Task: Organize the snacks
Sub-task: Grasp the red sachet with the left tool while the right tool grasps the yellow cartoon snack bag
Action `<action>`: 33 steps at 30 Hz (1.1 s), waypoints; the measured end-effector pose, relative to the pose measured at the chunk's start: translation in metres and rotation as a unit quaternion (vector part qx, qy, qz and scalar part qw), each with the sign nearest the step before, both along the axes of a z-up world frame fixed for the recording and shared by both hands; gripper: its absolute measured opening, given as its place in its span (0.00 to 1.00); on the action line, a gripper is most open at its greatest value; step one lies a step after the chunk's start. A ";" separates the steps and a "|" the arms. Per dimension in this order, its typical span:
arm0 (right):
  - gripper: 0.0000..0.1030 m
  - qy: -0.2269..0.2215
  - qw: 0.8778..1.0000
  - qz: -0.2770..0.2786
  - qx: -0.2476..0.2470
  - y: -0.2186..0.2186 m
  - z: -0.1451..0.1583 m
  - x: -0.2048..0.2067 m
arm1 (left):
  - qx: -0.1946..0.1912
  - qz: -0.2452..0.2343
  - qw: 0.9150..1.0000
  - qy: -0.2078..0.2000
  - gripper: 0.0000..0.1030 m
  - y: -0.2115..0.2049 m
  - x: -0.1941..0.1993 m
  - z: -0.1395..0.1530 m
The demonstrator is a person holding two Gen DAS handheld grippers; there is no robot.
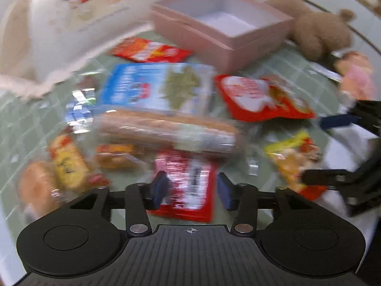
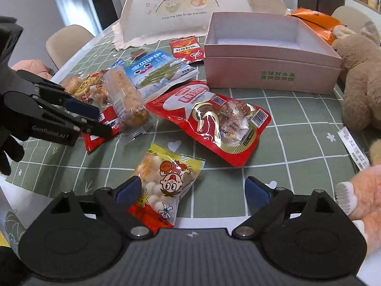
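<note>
On the green checked tablecloth, snacks lie loose before an empty pink box. Right gripper spread wide, holding nothing; the yellow ball-snack packet lies between its jaws, perhaps brushing the left pad. Left gripper open above a red wrapper, blurred. Its arm reads "GenRobot.AI". Food cover: "Enjoy the little things everyday."

Left wrist view is all motion blur, so print on the red packet near the pink box is unreadable. Teddy beside that box gets cut off.
</note>
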State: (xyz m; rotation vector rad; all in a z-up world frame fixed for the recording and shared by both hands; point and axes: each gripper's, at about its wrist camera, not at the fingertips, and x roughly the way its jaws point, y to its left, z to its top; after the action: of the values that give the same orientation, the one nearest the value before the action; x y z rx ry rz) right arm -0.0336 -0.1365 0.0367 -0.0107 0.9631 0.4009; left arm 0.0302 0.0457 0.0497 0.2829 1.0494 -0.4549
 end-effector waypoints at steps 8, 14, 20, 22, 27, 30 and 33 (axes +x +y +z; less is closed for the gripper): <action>0.98 -0.005 1.000 0.009 -0.005 0.003 -0.002 0.000 | 0.019 0.013 1.000 -0.014 0.75 -0.001 0.009 -0.006; 1.00 -0.004 1.000 -0.018 -0.004 0.005 -0.003 -0.002 | 0.006 0.057 0.998 -0.010 0.77 0.013 0.022 -0.009; 0.99 0.007 0.999 0.012 -0.033 0.013 -0.002 -0.007 | -0.007 0.039 0.999 0.017 0.76 0.007 -0.004 -0.005; 0.95 0.012 0.999 0.014 -0.030 0.011 0.001 -0.009 | -0.016 0.029 0.999 0.023 0.76 0.004 -0.023 -0.004; 0.90 0.025 1.000 0.001 0.002 0.013 0.007 -0.004 | -0.038 0.040 0.998 0.019 0.76 0.007 -0.048 -0.004; 0.87 0.015 1.000 -0.017 -0.006 0.023 0.007 0.007 | -0.063 0.078 0.995 0.028 0.76 0.012 -0.038 -0.003; 0.85 0.016 0.999 -0.016 -0.032 0.030 0.005 0.017 | -0.086 0.114 0.989 0.038 0.76 0.017 -0.030 -0.001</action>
State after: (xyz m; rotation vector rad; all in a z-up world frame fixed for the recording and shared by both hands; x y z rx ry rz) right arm -0.0168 -0.1066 0.0416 -0.0476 1.0060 0.3408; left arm -0.0002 0.0625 0.0483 -0.0080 1.0953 -0.3497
